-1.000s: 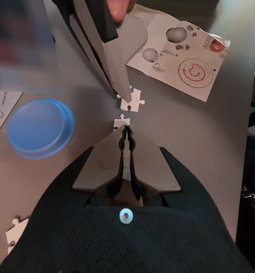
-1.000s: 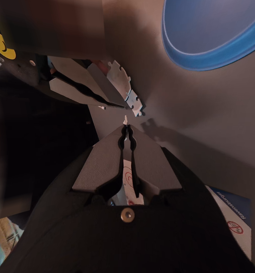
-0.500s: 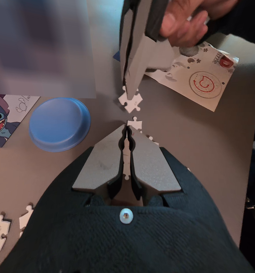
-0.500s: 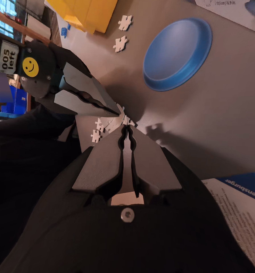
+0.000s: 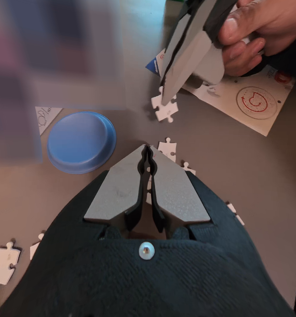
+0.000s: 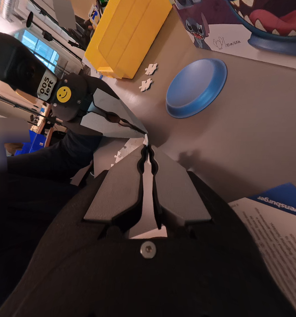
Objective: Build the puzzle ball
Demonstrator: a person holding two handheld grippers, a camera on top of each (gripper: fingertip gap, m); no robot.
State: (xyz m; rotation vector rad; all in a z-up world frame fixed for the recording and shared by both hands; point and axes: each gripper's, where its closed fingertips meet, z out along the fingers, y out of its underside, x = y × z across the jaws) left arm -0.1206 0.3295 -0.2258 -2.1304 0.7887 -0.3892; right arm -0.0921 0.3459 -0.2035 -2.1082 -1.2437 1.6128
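Left wrist view shows the left gripper above the grey desk with its fingers pressed together at the tips and nothing visibly between them. Just beyond them lies a white puzzle piece, blank side up, with more loose pieces near the lower left corner. Farther off, the right gripper, held by a person's hand, has its fingers closed on a joined pair of white pieces, lifted clear of the desk so that a shadow falls beside them.

A round blue dish rests rim down on the desk to the left, so its inside is hidden. In the right wrist view the same blue dish sits near two stray pieces, and behind them a yellow bin lies tilted; what it holds cannot be seen.

A printed instruction sheet with a red spiral diagram lies to the right, a blue band along one edge carrying a brand name. The puzzle box at the back bears a blue cartoon creature and a small size marking. The left gripper carries a white label and a yellow smiley sticker.
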